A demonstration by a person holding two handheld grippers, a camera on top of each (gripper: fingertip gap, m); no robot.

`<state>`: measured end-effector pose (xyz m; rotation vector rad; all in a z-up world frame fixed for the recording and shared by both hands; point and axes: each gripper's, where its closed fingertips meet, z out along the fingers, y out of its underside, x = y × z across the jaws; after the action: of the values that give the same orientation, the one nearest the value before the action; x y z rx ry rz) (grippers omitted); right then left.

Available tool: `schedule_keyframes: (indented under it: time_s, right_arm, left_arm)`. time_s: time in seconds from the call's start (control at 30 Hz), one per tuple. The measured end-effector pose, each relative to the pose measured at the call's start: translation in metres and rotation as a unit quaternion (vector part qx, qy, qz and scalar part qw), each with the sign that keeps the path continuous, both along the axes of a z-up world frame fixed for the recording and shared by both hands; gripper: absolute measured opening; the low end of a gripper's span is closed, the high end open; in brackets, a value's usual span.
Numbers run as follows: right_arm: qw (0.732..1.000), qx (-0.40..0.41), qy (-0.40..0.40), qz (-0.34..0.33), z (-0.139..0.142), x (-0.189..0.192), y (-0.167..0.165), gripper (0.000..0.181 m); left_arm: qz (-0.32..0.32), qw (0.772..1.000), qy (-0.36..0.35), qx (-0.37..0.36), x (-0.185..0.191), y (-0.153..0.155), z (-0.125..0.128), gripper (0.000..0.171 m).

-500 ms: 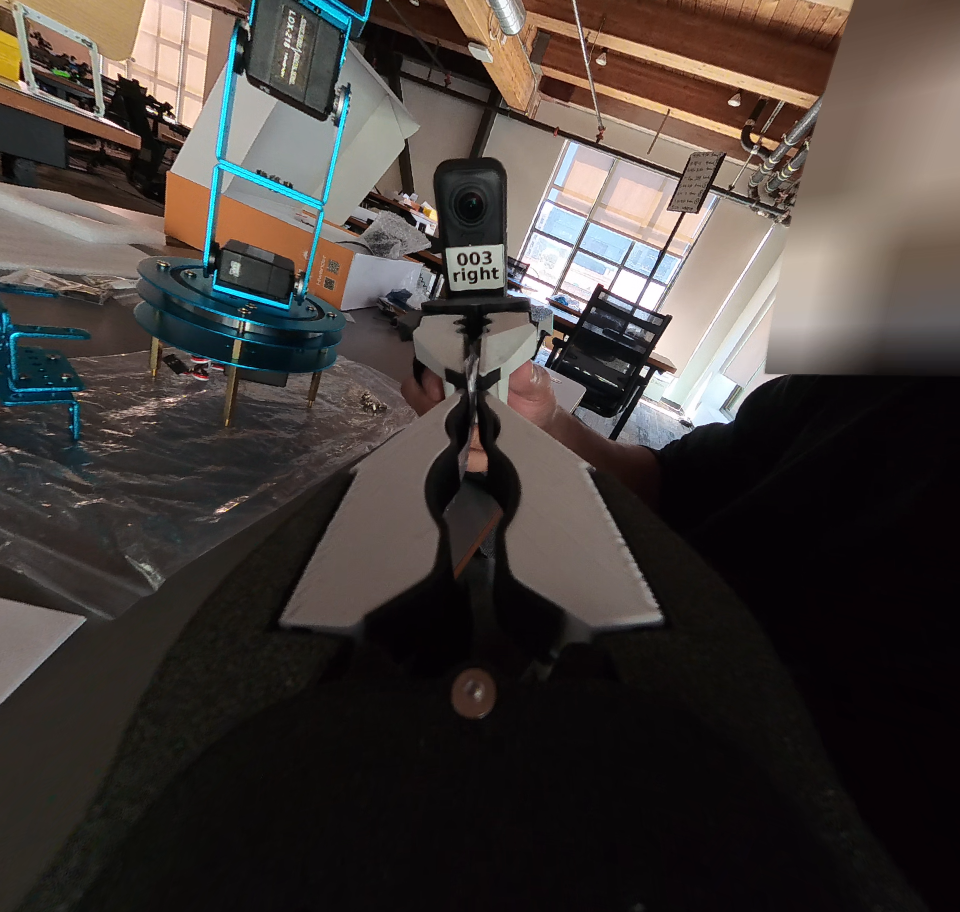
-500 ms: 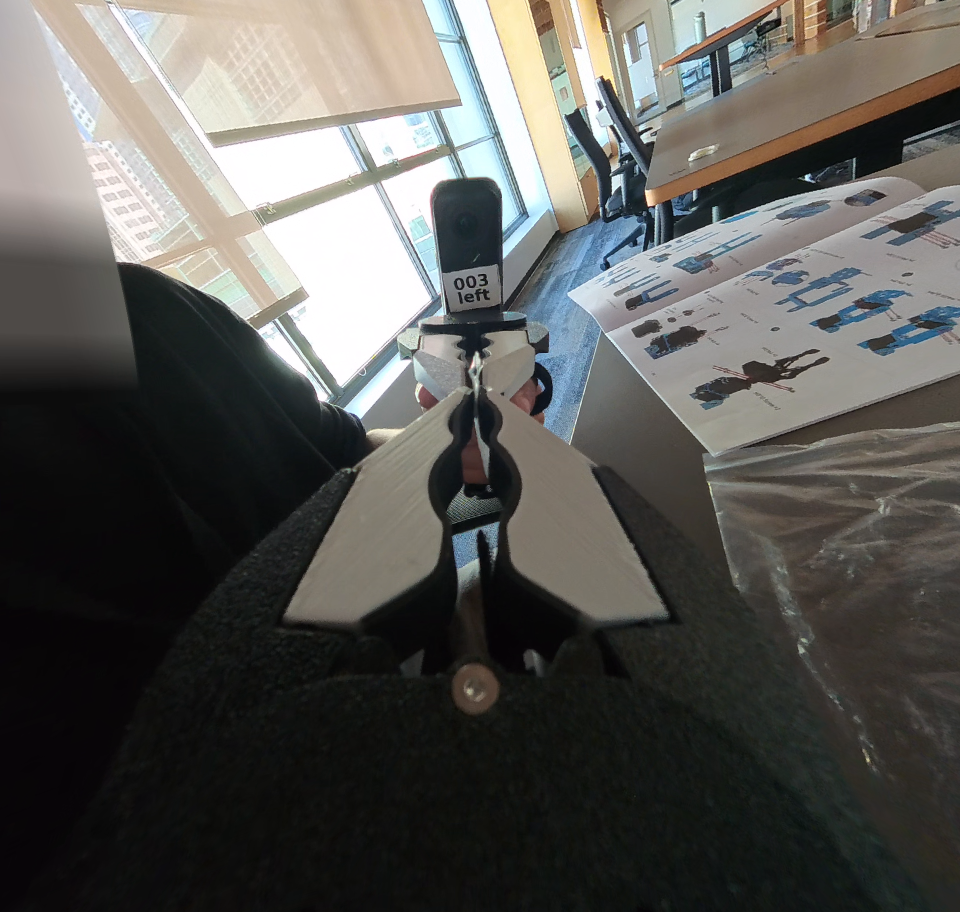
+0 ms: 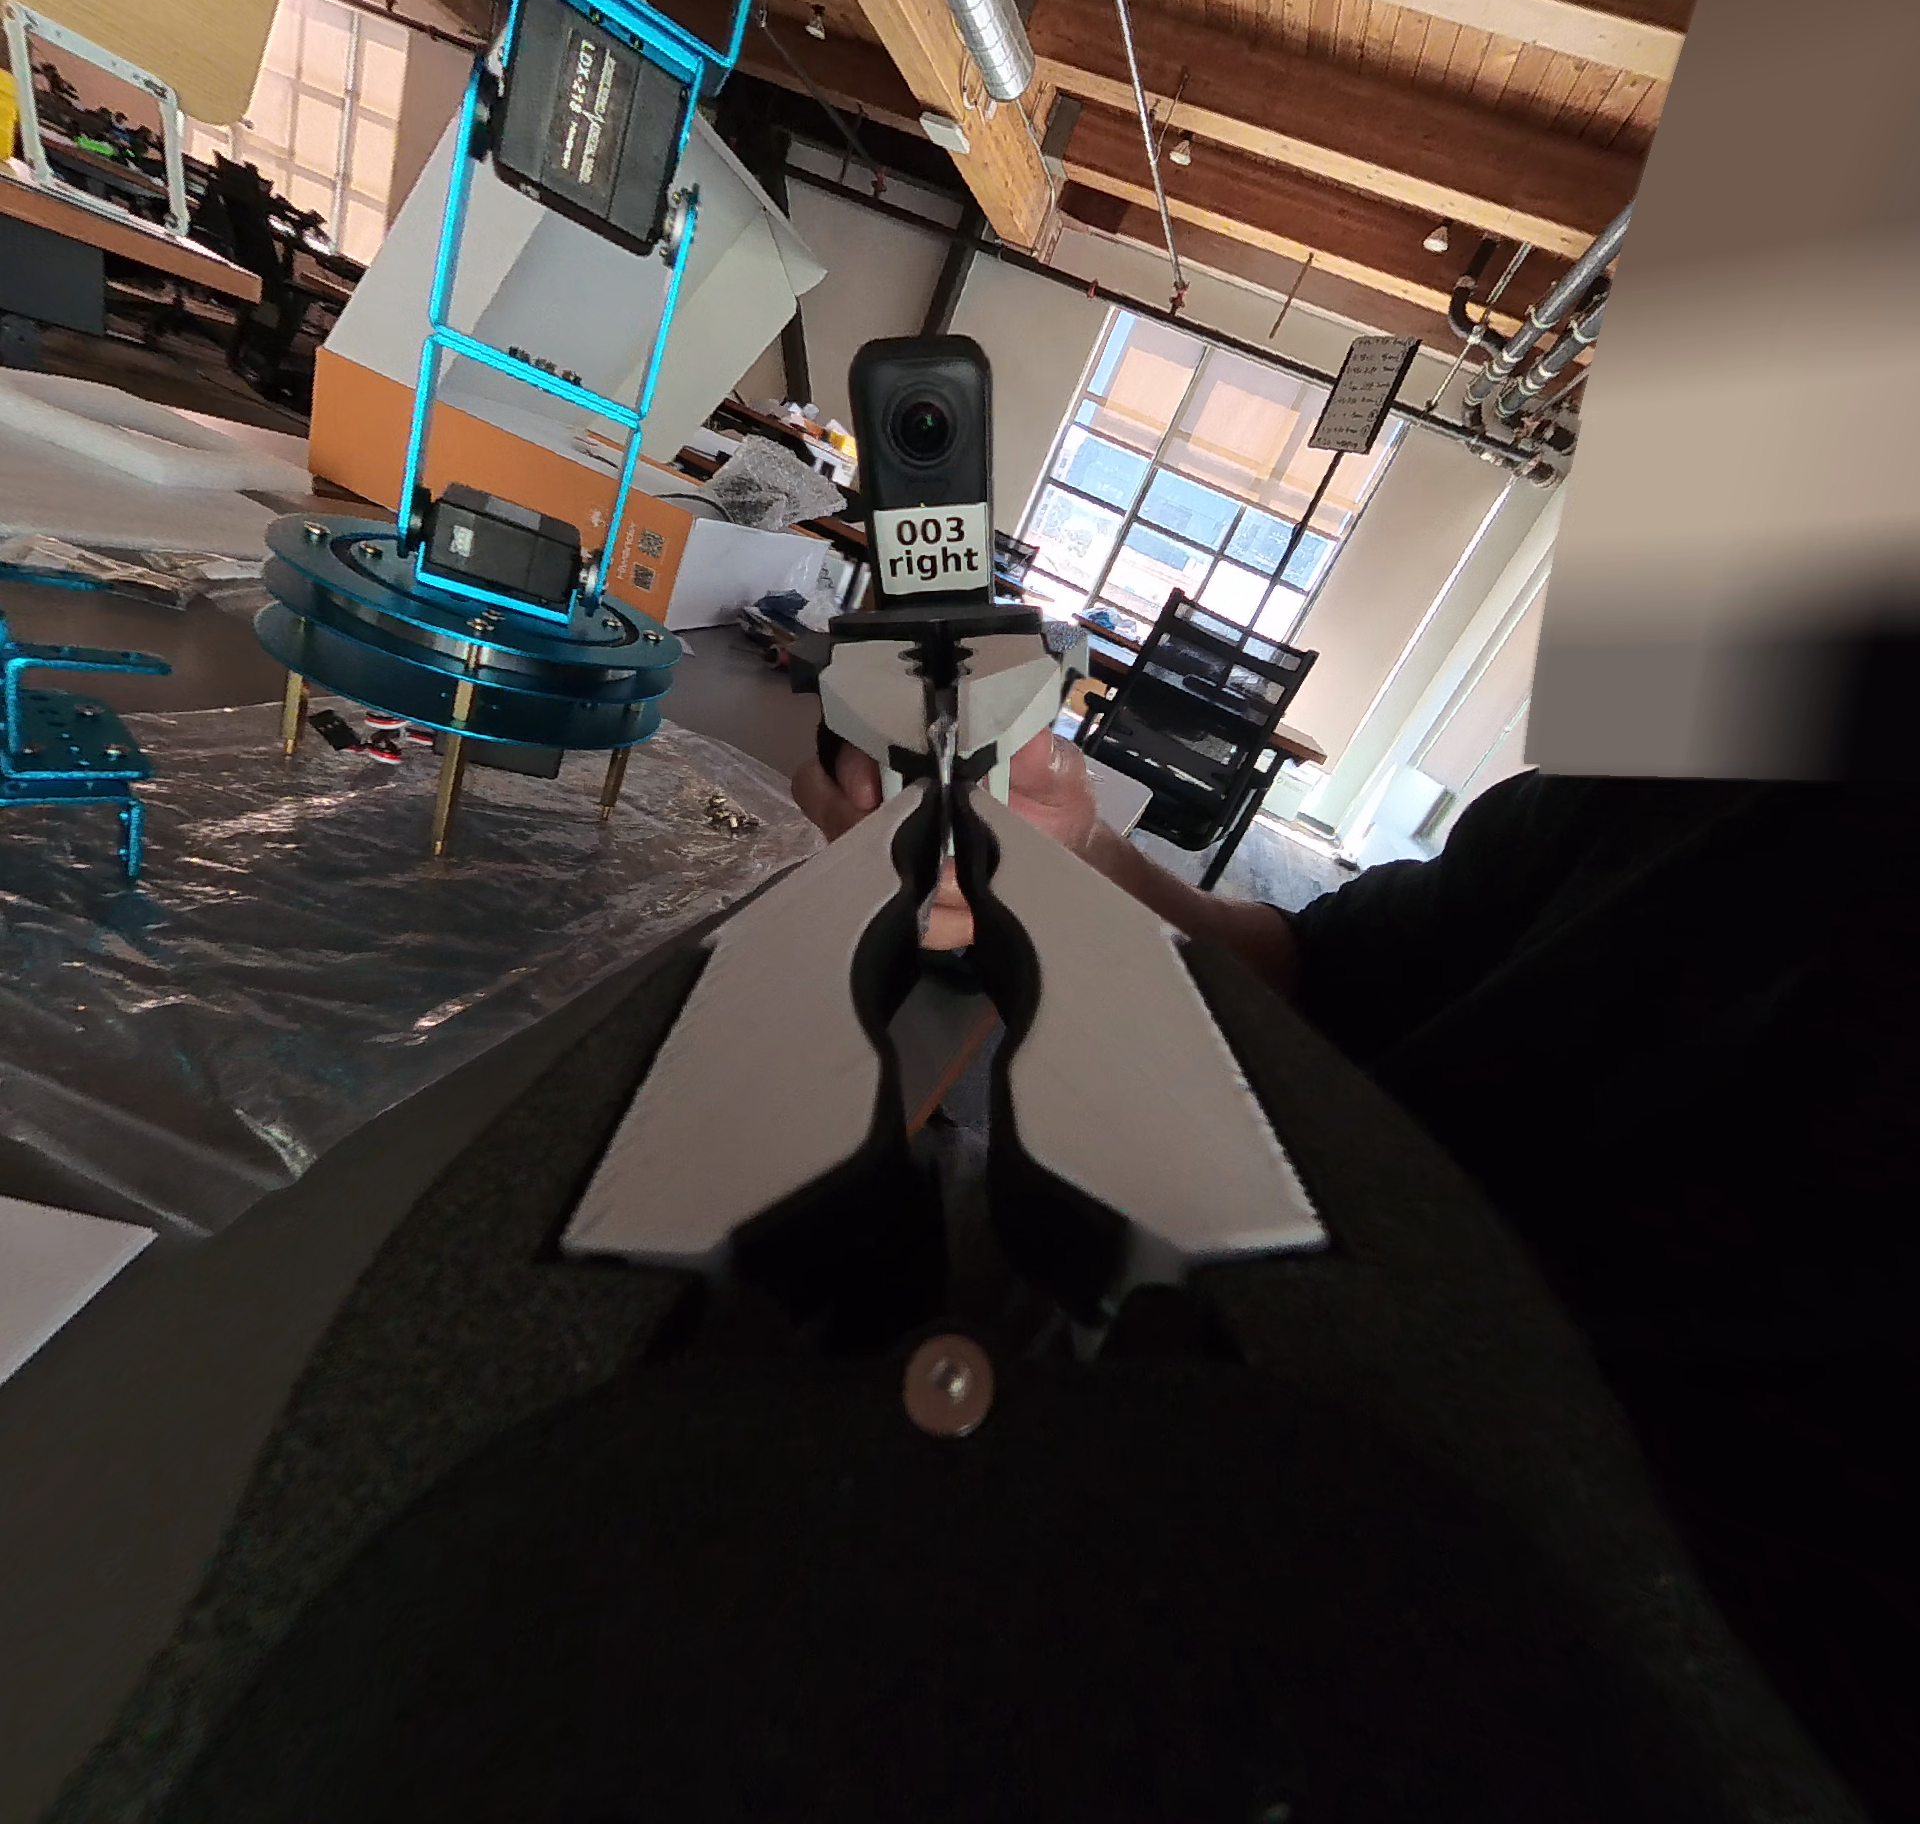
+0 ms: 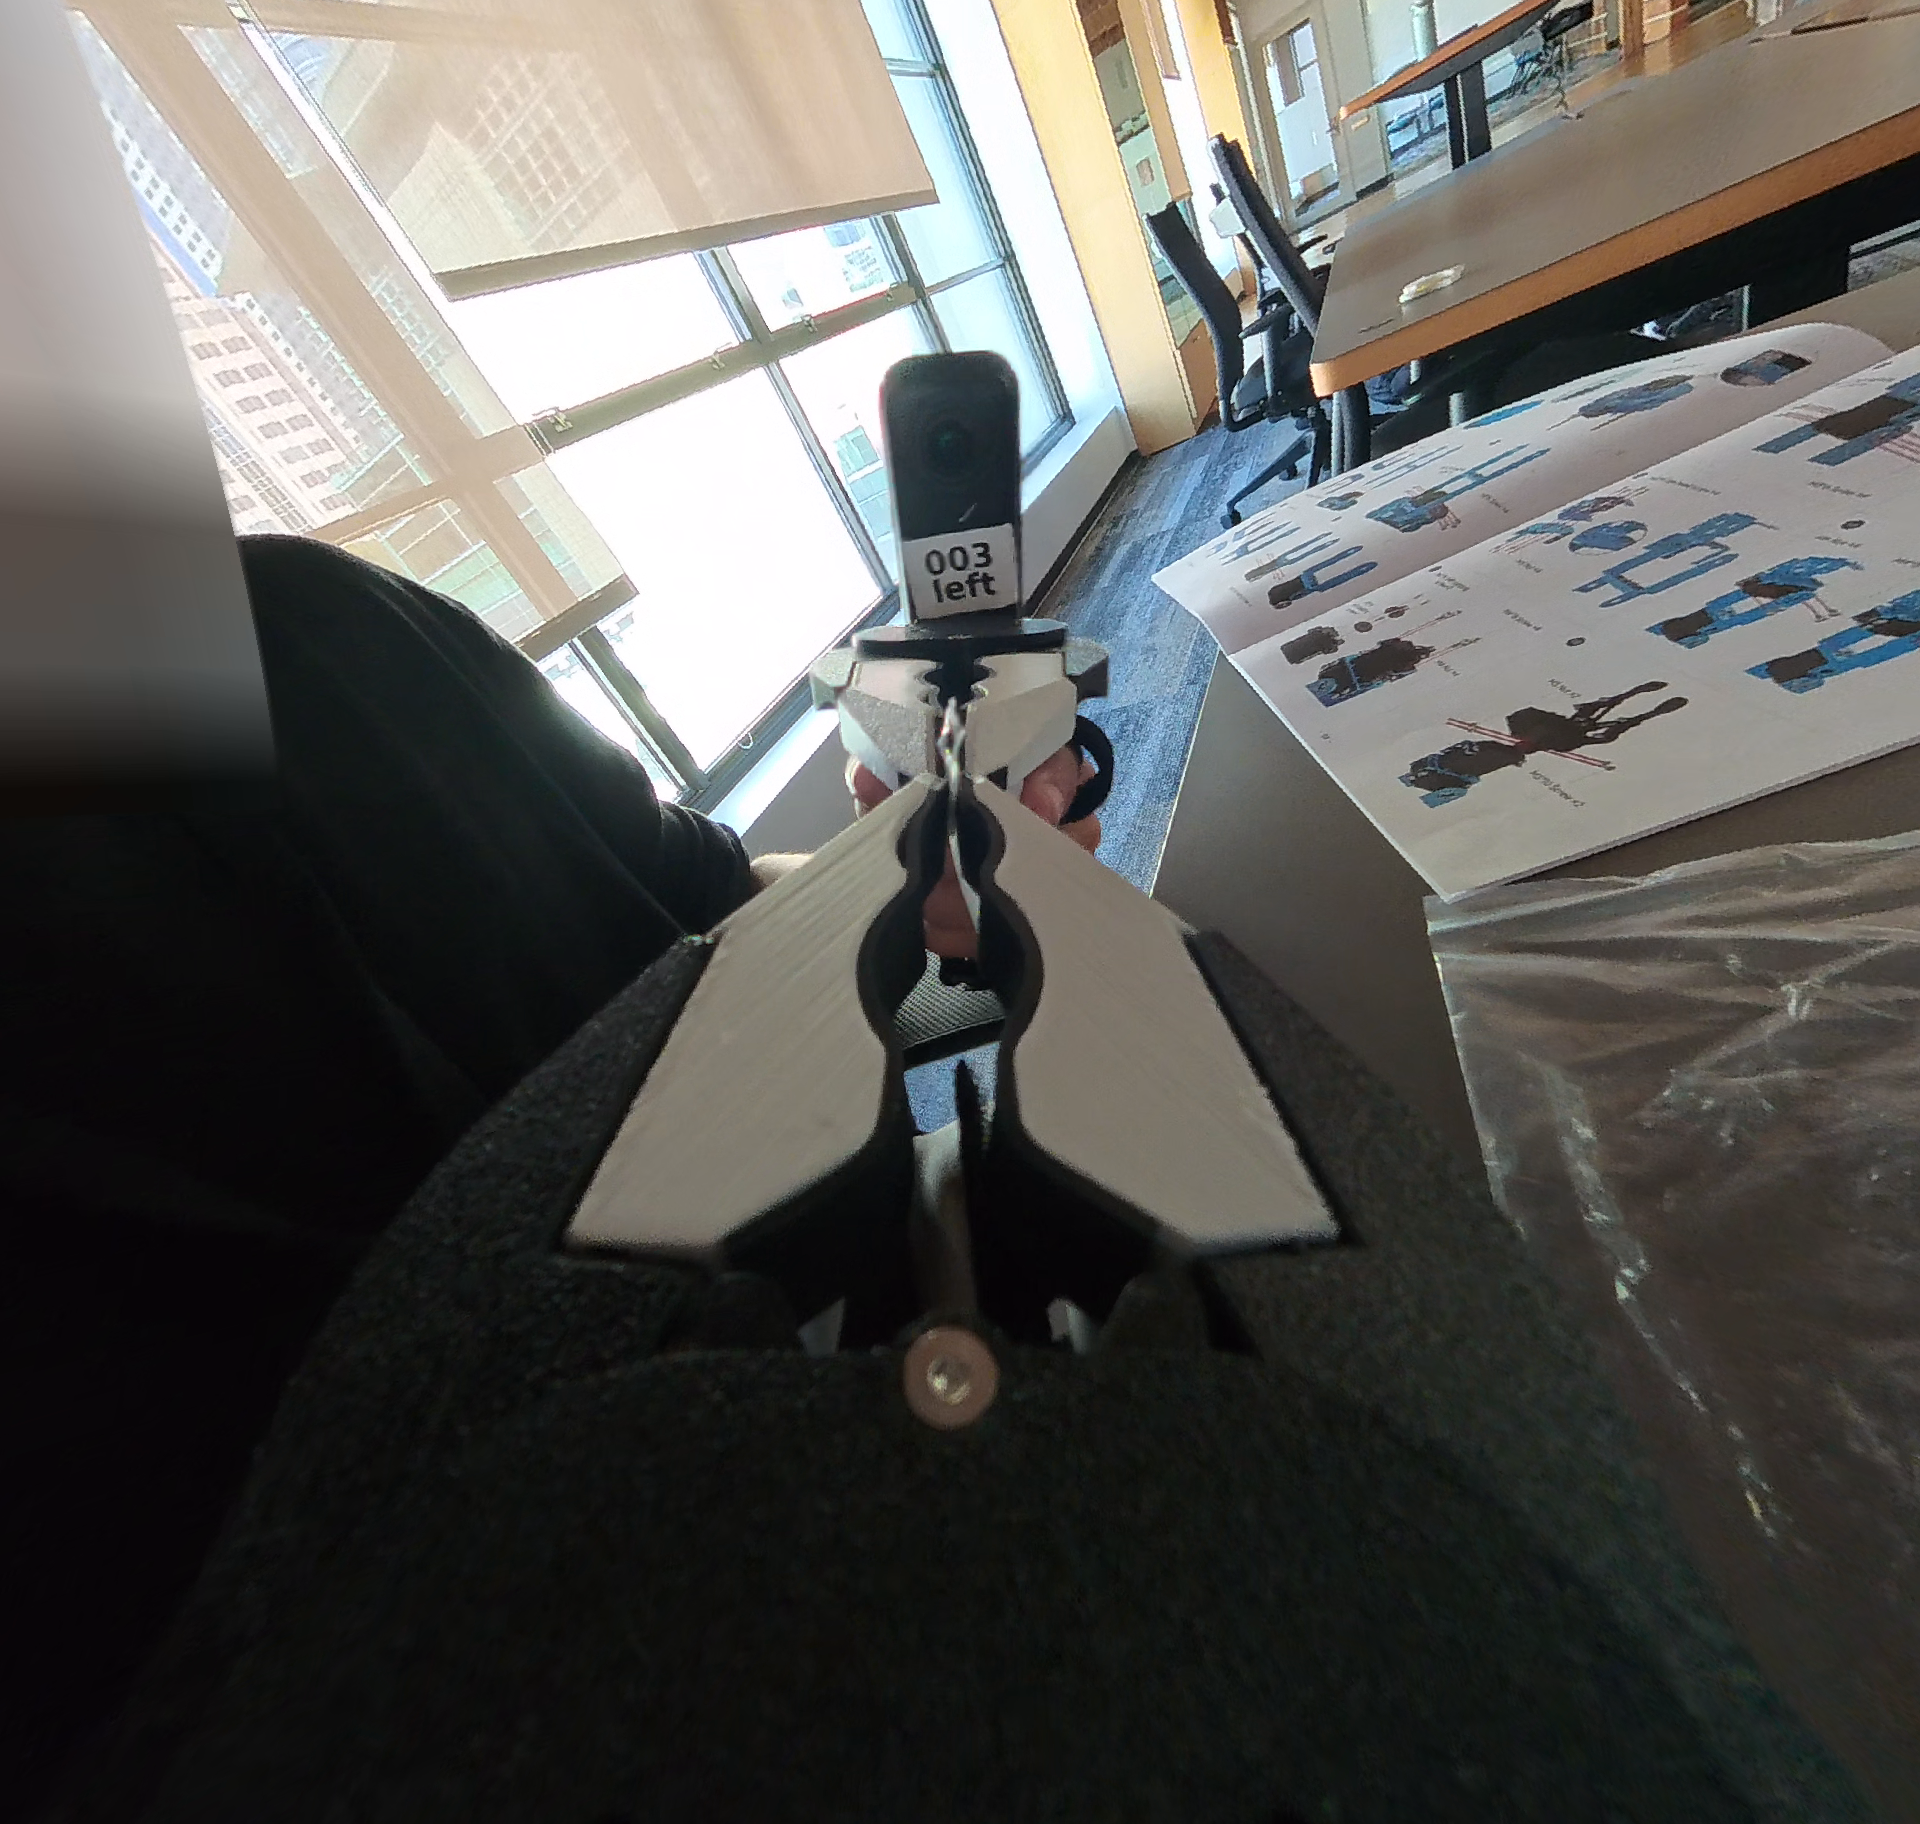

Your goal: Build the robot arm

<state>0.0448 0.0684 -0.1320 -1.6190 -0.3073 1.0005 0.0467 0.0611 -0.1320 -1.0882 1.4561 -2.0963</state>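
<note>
Barely anything has moved; the right gripper has only rolled slightly. A blue arm stands at far left on a plastic sheet. Mid-air at centre, the left gripper meets the right tip to tip, both jaws clenched on a thin clear packet. It looks light, limp and slippery, best pinched by its edges. A booklet lies to the right.

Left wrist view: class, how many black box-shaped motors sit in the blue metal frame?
2. One black box-shaped motor sits at the blue metal frame top; the other at its foot, on the round blue base. More may be hidden.
</note>
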Motion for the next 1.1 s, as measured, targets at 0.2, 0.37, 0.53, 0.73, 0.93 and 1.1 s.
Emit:
schedule_keyframes:
  time_s: [0.2, 0.37, 0.53, 0.73, 0.93, 1.1]
  right_arm:
    - [1.000, -0.001, -0.002, -0.009, -0.001, 0.000, 0.002, 0.000]
    - [1.000, -0.006, 0.008, 0.000, -0.001, -0.001, 0.001, 0.000]
    - [1.000, 0.004, -0.009, 0.000, 0.000, -0.001, -0.002, 0.000]
    - [0.999, 0.011, -0.053, 0.002, 0.000, -0.004, -0.006, 0.000]
    - [0.997, -0.001, -0.073, 0.005, -0.006, -0.005, -0.009, 0.000]
    - [0.997, -0.015, -0.073, -0.010, -0.010, 0.003, -0.025, 0.000]
  left_arm:
    - [0.006, 1.000, -0.003, -0.001, 0.001, 0.002, 0.000, 0.000]
    - [0.006, 1.000, -0.004, -0.010, 0.001, 0.001, 0.001, 0.000]
    - [0.006, 1.000, -0.013, 0.007, -0.001, -0.001, 0.003, 0.000]
    - [0.010, 0.999, -0.016, 0.037, -0.004, -0.004, 0.002, 0.000]
    - [0.002, 0.998, -0.012, 0.057, -0.008, -0.006, -0.005, 0.000]
    - [-0.015, 0.997, -0.013, 0.081, -0.011, -0.014, -0.012, 0.000]
